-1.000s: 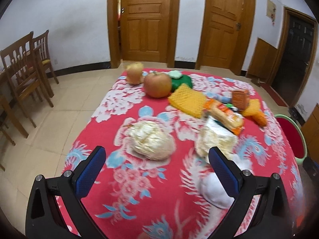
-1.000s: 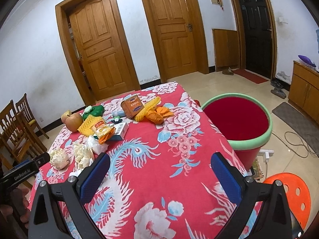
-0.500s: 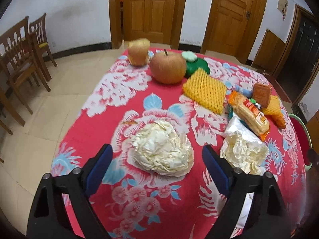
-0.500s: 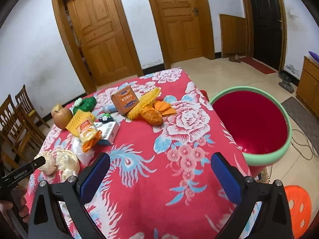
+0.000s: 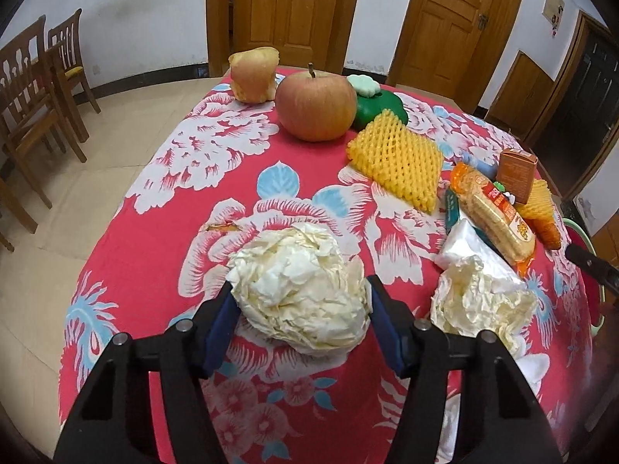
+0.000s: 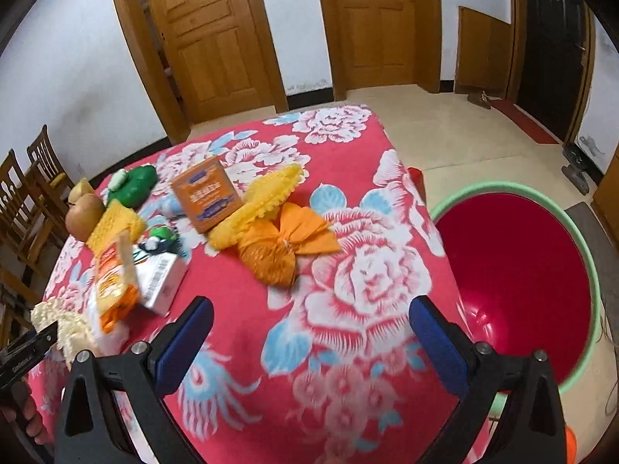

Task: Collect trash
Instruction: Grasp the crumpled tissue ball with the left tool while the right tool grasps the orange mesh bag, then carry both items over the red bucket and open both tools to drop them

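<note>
My left gripper [image 5: 301,324] has closed its blue pads on a crumpled white paper ball [image 5: 300,290] lying on the red floral tablecloth [image 5: 216,178]. A second crumpled paper [image 5: 479,301] lies to its right. My right gripper [image 6: 309,336] is open and empty above the table, short of an orange wrapper bundle [image 6: 278,251]. A red bin with a green rim [image 6: 518,270] stands on the floor at the table's right. The left gripper's edge [image 6: 23,352] shows at the right wrist view's lower left.
Also on the table: an apple [image 5: 315,106], a cut apple piece [image 5: 253,73], a green lid [image 5: 381,106], yellow foam net [image 5: 398,156], a cracker pack [image 5: 491,212], an orange box [image 6: 207,193], a white carton [image 6: 162,282]. Wooden chairs [image 5: 31,89] stand left.
My left gripper moved forward and down and closed onto the crumpled paper ball. My right gripper moved forward over the table toward the orange bundle, still open.
</note>
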Motion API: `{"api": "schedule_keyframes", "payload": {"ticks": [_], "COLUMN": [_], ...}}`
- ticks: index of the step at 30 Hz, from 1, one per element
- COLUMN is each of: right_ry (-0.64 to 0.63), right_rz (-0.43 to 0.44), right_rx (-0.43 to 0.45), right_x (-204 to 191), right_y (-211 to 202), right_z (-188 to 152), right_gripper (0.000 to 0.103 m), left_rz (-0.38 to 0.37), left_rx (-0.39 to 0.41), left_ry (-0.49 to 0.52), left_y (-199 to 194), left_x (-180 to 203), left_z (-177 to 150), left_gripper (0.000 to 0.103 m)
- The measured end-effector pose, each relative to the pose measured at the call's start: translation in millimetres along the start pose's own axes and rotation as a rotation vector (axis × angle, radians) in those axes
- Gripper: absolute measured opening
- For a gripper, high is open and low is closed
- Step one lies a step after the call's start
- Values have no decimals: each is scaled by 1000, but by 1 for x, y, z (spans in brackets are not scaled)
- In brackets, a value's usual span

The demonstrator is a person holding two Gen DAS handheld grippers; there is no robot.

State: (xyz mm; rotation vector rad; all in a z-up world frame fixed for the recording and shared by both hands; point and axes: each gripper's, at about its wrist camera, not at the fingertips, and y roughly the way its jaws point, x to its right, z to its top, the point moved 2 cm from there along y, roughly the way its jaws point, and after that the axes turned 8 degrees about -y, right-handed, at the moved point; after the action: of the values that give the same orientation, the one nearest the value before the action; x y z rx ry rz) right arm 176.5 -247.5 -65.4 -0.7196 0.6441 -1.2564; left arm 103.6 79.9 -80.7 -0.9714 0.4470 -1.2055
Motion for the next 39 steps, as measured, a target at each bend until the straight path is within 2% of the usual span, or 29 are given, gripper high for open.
{"api": "schedule_keyframes", "payload": {"ticks": [5, 10, 11, 12, 17, 26, 39], "right_ry": [-60, -106, -105, -102, -103, -85, 0], "right_rz": [26, 70, 75, 76, 79, 100, 37], "right_rx": [16, 4, -8, -18, 0, 55, 129], "right_x": [-10, -21, -22, -22, -24, -26, 12], "right_y": [13, 26, 29, 31, 21, -24, -80], "right_z": [12, 20, 20, 19, 14, -4, -26], "right_gripper": [86, 50, 39, 35, 29, 28, 29], "left_rz": [-8, -20, -29, -34, -65, -120, -219], "left_rx": [10, 18, 17, 16, 24, 74, 114], "left_ry": [3, 5, 3, 1, -2, 22, 160], "left_y": [2, 1, 0, 0, -7, -35, -63], "left_x": [1, 2, 2, 2, 4, 20, 87], "left_z": [1, 2, 2, 2, 2, 4, 8], "left_gripper": [61, 54, 53, 52, 50, 50, 50]}}
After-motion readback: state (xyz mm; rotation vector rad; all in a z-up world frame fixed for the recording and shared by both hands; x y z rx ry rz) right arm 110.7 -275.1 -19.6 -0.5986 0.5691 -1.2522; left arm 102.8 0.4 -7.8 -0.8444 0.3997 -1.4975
